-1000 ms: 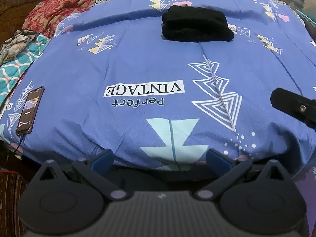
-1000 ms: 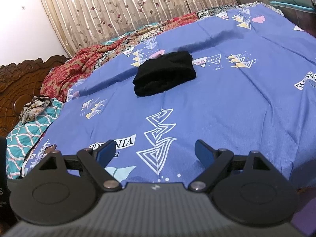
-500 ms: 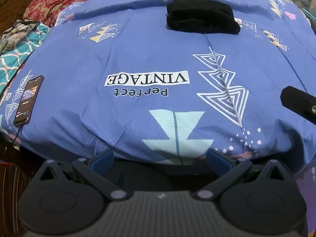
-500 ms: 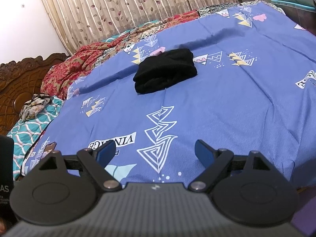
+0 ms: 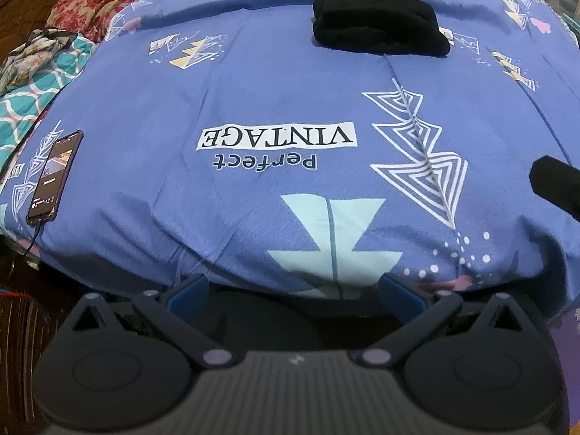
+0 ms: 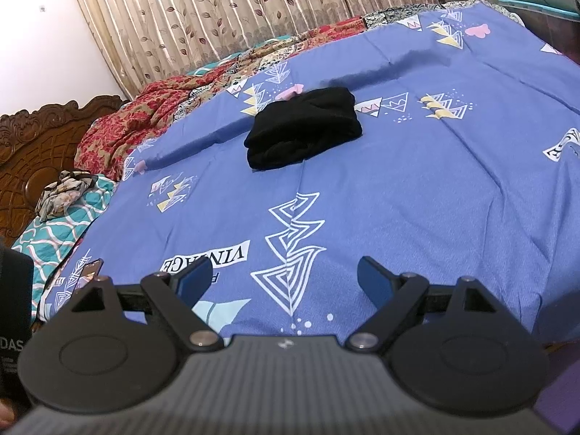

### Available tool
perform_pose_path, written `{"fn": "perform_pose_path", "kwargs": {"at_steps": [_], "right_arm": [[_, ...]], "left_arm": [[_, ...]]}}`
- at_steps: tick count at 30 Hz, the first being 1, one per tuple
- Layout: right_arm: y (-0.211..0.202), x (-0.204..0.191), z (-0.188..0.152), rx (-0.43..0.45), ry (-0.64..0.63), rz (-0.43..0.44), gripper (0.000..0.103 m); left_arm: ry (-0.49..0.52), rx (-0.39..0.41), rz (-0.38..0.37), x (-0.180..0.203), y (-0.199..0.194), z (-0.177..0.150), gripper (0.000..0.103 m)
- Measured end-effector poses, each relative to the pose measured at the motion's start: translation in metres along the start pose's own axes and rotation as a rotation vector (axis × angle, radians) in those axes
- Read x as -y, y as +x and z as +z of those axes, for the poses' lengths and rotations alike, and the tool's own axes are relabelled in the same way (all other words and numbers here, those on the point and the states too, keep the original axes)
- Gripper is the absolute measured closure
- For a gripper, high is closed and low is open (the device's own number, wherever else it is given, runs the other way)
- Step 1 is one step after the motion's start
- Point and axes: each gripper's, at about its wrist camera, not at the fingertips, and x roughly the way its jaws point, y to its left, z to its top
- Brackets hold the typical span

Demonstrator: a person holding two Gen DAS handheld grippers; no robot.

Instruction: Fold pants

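Note:
Black pants (image 5: 378,25) lie folded into a compact bundle far back on the blue patterned bedsheet (image 5: 253,90); the right wrist view shows the same pants (image 6: 304,127) mid-bed. My left gripper (image 5: 295,291) hangs open at the bed's near edge, nothing between its blue-padded fingers. My right gripper (image 6: 284,279) is also open and empty, well short of the bundle. A black part of the right gripper (image 5: 554,185) pokes in at the left view's right edge.
A phone (image 5: 54,175) on a cable lies at the bed's left edge. Red floral bedding (image 6: 145,116), a teal quilt (image 6: 61,217) with a crumpled cloth (image 6: 63,190), a carved wooden headboard (image 6: 43,145) and curtains (image 6: 253,11) surround the sheet.
Both grippers have drifted slightly over the near edge of the bed; the left view has tilted down a little. The pants have not moved and both grippers stay open.

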Motion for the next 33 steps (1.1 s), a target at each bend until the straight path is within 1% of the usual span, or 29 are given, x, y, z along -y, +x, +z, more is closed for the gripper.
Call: {"fn": "perform_pose_path", "kwargs": {"at_steps": [7,13,26,33], "right_arm": [[0.000,0.001,0.000,-0.001,0.000,0.001,0.014],[0.000,0.001,0.000,0.002,0.004,-0.004,0.014],[-0.001,-0.010,0.002,0.007,-0.013,-0.013,0.014],[0.001,-0.017,0.002,0.002,-0.036,-0.016,0.013]], "left_arm": [[-0.003,-0.016,-0.002,0.000,0.004,-0.001,0.000],[-0.003,-0.001,-0.006,-0.001,0.001,-0.001,0.000],[0.000,0.106,-0.012,-0.009,-0.015,0.002,0.000],[-0.002,0.115,-0.022,-0.014,-0.015,0.002,0.000]]}}
